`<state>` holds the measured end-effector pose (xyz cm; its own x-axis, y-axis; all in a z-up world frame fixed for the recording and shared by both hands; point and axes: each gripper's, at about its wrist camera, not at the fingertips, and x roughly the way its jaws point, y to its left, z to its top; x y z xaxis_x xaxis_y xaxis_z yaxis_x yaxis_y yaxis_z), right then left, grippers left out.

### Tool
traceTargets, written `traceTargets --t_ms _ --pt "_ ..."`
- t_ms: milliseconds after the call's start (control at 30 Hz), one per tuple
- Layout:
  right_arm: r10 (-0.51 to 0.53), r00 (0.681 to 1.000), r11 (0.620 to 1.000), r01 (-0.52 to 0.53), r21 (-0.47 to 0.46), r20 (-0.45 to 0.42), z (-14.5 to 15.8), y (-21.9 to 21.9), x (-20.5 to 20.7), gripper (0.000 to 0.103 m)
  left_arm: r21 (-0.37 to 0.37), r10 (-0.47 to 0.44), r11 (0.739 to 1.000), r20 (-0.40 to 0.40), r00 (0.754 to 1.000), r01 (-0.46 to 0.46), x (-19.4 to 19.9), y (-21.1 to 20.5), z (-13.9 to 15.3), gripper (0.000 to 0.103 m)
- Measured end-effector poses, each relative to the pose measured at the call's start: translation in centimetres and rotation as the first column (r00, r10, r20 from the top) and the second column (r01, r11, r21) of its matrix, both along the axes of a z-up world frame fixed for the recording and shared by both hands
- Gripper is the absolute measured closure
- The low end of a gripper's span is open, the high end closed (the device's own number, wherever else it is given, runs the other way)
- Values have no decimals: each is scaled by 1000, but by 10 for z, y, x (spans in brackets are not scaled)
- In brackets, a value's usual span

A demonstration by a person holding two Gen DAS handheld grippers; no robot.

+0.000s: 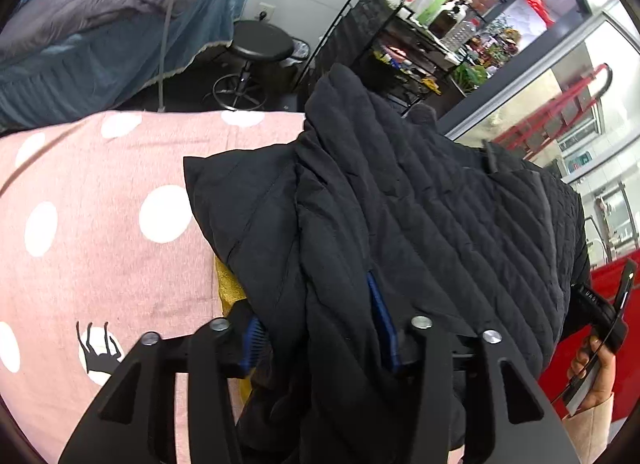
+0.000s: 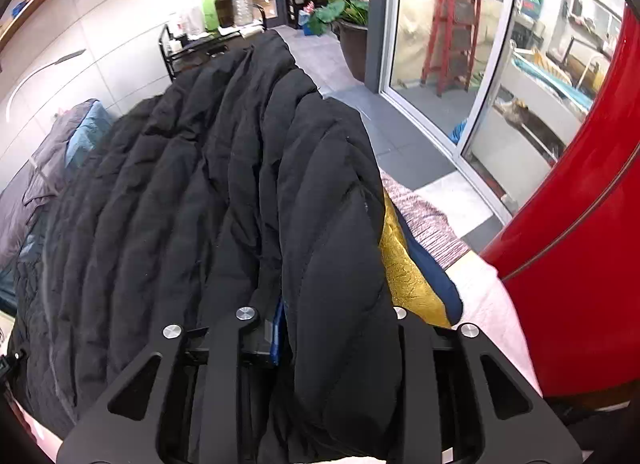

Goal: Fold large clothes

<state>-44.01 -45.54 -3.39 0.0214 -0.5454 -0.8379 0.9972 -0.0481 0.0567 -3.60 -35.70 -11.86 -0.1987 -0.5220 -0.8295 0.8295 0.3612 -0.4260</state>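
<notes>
- Coat (image 1: 420, 224), black and quilted, lies bunched between both grippers' jaws on a pink dotted sheet (image 1: 100, 224).
- Left gripper (image 1: 320, 340): part open, fabric between.
- Right gripper (image 2: 336, 328): narrow gap, fabric between.
- No writing legible.

Both cameras look steeply down along their gripper fingers, very near the black quilted jacket (image 1: 400, 224) (image 2: 200, 204). The left view faces the pink dotted sheet (image 1: 100, 204), the right view the glass door (image 2: 460, 64); both share the jacket.

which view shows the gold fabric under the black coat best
Right wrist view: the gold fabric shows as a broad strip beside the black coat. Left wrist view gives only a small sliver under the coat's edge.
</notes>
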Motion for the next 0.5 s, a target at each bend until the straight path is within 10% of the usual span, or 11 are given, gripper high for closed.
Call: traceTargets --t_ms 500 --pt "-69 993 998 68 19 90 -41 3 -38 36 81 37 996 29 999 -39 8 -25 -28 5"
